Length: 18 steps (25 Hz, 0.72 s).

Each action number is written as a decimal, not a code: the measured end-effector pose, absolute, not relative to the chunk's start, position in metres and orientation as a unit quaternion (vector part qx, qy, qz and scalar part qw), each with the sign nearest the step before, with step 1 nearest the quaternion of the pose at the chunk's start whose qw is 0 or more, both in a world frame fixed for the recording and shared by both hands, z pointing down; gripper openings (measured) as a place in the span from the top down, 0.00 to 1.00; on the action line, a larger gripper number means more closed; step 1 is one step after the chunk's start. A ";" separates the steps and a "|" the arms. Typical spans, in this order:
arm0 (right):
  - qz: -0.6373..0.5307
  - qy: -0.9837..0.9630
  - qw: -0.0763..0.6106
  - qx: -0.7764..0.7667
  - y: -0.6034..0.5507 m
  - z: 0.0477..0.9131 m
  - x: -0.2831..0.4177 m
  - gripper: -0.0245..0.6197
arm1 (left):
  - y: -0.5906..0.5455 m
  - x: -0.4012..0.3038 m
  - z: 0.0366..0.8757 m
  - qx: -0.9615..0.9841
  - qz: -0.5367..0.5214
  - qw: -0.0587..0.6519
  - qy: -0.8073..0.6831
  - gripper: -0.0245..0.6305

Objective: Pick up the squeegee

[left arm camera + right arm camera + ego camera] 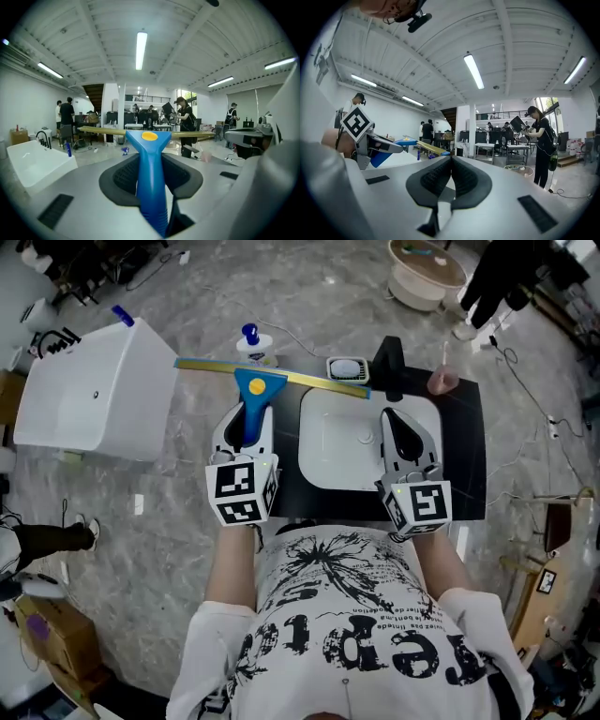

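The squeegee [259, 384] has a blue handle with a yellow dot and a long brass-coloured blade that runs across the sink's far edge. My left gripper [246, 427] is shut on its handle and holds it up in the air. In the left gripper view the handle [150, 154] stands upright between the dark pads of the left gripper [151, 176], with the blade level across the top. My right gripper [399, 430] hovers over the right side of the white sink [328, 465]. In the right gripper view the right gripper [450, 174] has its pads pressed together with nothing between them, and the squeegee [408, 142] shows at the left.
The sink sits in a black counter [467, 460]. Behind it are a black tap [387, 356], a sponge dish [347, 368], a pink cup [442, 381] and a blue-capped bottle [253, 345]. A white tub [94, 395] stands at the left. Several people stand far across the room.
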State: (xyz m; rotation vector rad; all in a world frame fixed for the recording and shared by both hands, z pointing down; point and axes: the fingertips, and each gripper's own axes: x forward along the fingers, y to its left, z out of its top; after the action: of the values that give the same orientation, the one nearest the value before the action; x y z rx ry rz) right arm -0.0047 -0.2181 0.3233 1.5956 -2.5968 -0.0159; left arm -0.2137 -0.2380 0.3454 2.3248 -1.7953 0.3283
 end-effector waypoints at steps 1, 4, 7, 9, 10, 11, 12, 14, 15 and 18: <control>-0.009 -0.852 0.040 0.522 -0.215 0.316 -0.004 0.94 | -0.235 -0.212 0.333 0.786 0.101 0.082 -0.604 0.75; -0.027 -0.854 0.028 0.519 -0.208 0.296 -0.005 0.94 | -0.226 -0.211 0.300 0.794 0.073 0.055 -0.601 0.75; -0.044 -0.856 0.021 0.515 -0.201 0.282 -0.006 0.94 | -0.218 -0.210 0.273 0.803 0.039 0.032 -0.594 0.75; -0.057 -0.857 0.016 0.512 -0.198 0.275 -0.004 0.94 | -0.214 -0.206 0.259 0.808 0.021 0.016 -0.589 0.75; -0.064 -0.856 0.011 0.513 -0.196 0.270 -0.002 0.94 | -0.212 -0.205 0.253 0.810 0.014 0.007 -0.586 0.75; -0.070 -0.855 0.006 0.515 -0.195 0.266 -0.001 0.94 | -0.210 -0.203 0.248 0.811 0.009 -0.002 -0.584 0.75; -0.074 -0.853 0.001 0.517 -0.194 0.263 0.001 0.94 | -0.209 -0.202 0.243 0.813 0.006 -0.010 -0.582 0.75; -0.076 -0.850 -0.002 0.522 -0.193 0.259 0.002 0.94 | -0.207 -0.201 0.239 0.816 0.002 -0.019 -0.578 0.75; -0.075 -0.849 -0.002 0.523 -0.192 0.259 0.002 0.94 | -0.206 -0.201 0.239 0.817 0.001 -0.021 -0.576 0.75; -0.071 -0.852 -0.003 0.519 -0.191 0.262 -0.003 0.94 | -0.203 -0.202 0.242 0.821 0.004 -0.021 -0.571 0.75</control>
State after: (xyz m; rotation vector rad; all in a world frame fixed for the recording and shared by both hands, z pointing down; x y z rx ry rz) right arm -0.0029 -0.1907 0.2616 1.6336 -2.6801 -0.2228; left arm -0.2021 -0.2034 0.2419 2.6137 -1.8192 0.0134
